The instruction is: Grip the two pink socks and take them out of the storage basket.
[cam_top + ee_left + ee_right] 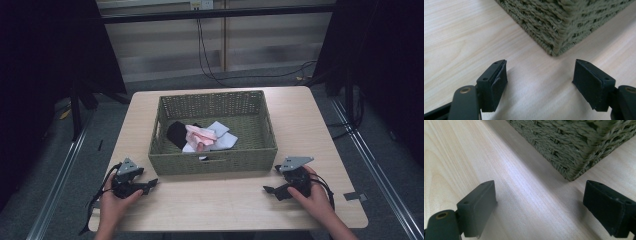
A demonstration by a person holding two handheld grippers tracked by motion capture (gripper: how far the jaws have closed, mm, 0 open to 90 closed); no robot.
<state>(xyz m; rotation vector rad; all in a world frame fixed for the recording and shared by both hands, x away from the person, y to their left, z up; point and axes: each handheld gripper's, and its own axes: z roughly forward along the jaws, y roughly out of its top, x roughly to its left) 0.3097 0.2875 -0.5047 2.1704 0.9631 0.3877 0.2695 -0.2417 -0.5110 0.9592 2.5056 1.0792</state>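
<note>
Flanking one woven basket [215,150], the left gripper [152,184] and right gripper [267,190] both gape wide, empty.

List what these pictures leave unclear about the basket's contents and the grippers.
- Cloth pile in the basket, high view: too small to count pieces; near wall hides its front.
- Both gripper views: basket wall blocks the inside.
- Left gripper, right gripper, high view: fingertips too small.
</note>
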